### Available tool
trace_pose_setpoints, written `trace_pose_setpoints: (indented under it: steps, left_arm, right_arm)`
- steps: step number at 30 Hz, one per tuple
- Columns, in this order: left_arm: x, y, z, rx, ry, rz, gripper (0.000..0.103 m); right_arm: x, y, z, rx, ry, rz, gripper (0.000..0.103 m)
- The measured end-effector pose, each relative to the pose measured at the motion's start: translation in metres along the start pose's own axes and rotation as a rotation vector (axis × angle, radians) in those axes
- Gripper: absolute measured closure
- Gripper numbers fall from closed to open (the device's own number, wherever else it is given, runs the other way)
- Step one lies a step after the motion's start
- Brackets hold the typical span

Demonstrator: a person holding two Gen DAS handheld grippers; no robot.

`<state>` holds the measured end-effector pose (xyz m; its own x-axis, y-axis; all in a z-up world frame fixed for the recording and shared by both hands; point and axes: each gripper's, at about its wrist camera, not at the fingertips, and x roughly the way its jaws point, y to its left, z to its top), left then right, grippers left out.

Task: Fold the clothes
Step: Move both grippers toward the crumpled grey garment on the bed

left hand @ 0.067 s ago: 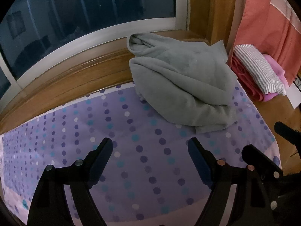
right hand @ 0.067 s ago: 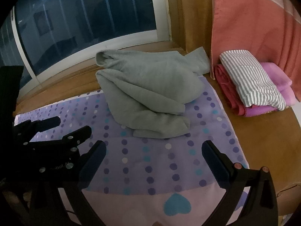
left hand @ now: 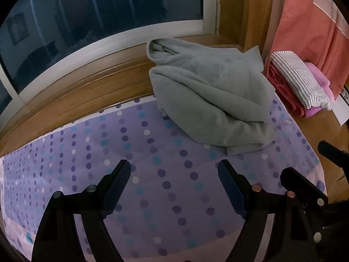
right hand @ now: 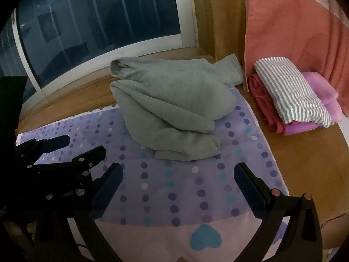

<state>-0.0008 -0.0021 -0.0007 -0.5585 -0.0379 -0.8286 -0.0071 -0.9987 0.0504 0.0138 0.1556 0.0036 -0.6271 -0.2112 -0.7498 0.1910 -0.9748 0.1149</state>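
Both tongs hang spread wide with nothing between their fingers: the left tongs [left hand: 174,170] and the right tongs [right hand: 178,174], side by side over the dotted purple sheet [left hand: 152,185]. Since a tenth of a second ago, nothing has shifted. The grey garment [right hand: 170,113] lies bunched ahead by the window ledge [left hand: 87,87], apart from the folded stack [right hand: 292,96] on its right.
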Motion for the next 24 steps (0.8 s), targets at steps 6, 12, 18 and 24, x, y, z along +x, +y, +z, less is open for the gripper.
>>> trace_pose_setpoints:
  steps: [6,12,18,24]
  left_arm:
    - [0.003,-0.001,0.0,0.002,-0.005,0.009,0.019]
    - [0.004,-0.008,0.003,0.004,-0.01,0.035,0.019]
    - [0.008,-0.01,0.005,-0.01,-0.012,0.056,0.019]
    - [0.016,-0.01,0.011,-0.029,0.003,0.069,0.019]
  right_arm:
    - [0.001,-0.002,0.001,0.008,0.004,0.004,0.0]
    - [0.004,-0.007,0.0,0.01,-0.001,0.007,0.0]
    - [0.012,-0.008,0.001,0.013,0.018,0.022,0.0]
    - [0.019,-0.009,0.005,0.01,0.03,0.026,0.0]
